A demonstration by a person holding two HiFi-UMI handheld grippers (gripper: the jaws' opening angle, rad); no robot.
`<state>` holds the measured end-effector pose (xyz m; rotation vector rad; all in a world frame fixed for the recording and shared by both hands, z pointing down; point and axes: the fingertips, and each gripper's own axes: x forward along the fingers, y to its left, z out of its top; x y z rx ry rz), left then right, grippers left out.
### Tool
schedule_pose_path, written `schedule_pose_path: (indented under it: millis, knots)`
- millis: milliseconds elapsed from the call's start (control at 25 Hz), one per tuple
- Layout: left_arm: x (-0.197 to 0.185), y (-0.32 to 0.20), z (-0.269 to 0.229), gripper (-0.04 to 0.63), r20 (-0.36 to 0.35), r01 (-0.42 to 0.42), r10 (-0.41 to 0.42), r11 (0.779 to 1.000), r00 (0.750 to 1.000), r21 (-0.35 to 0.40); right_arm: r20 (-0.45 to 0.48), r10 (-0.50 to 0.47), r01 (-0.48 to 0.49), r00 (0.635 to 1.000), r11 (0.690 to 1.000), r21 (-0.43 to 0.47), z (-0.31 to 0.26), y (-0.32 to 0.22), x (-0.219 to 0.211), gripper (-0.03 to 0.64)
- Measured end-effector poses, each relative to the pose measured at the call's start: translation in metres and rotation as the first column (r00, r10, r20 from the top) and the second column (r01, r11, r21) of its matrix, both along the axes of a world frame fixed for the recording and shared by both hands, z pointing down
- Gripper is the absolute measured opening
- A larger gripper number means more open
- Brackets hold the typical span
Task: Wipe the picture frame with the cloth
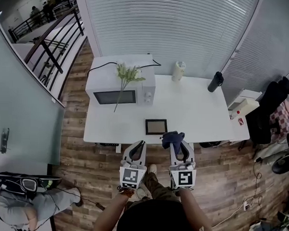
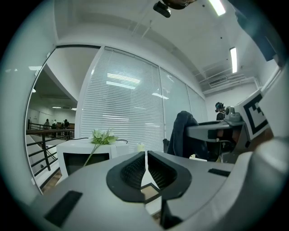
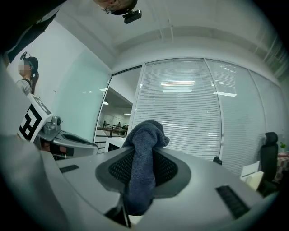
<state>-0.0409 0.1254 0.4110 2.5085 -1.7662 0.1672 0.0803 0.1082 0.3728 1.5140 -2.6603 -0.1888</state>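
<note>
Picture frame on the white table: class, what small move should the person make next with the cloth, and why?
Probably ease the right tongs a little forward and leftward, lowering the cloth onto the picture frame. The tongs are shut on the cloth, which sits beside the frame's near right corner, apparently not yet on it.

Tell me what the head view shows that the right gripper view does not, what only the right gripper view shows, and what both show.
Only the head view: the picture frame lying flat on the white table, and the wooden floor.
Only the right gripper view: the ceiling and, close up, the ribbed pads pressing on the cloth.
Both: the dark blue cloth held in the right gripper, the left gripper beside it, and the window blinds.
</note>
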Motion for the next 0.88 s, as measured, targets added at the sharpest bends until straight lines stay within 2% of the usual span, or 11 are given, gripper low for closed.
schedule_pose_path:
  millis: [160,480,640,880]
  knots:
    - [0.005,-0.034,0.023,0.006,0.030,-0.018,0.020,0.998,0.999,-0.060,-0.016,-0.015,0.015,1.000,1.000,0.003,0.021,-0.049,0.001,0.078]
    - [0.009,-0.087,0.080,0.008,0.101,-0.007,0.026,0.982,0.995,-0.191,-0.014,-0.060,0.059,0.998,0.994,-0.092,0.079,-0.129,0.002,0.078]
    - [0.010,-0.101,0.115,0.020,0.137,-0.028,0.067,0.962,0.988,-0.270,-0.030,-0.063,0.057,0.998,0.983,-0.173,0.118,-0.151,0.000,0.078]
    - [0.007,-0.125,0.181,0.092,0.120,-0.075,0.130,0.921,0.984,-0.383,-0.085,-0.038,0.014,0.996,0.964,-0.266,0.183,-0.183,-0.006,0.078]
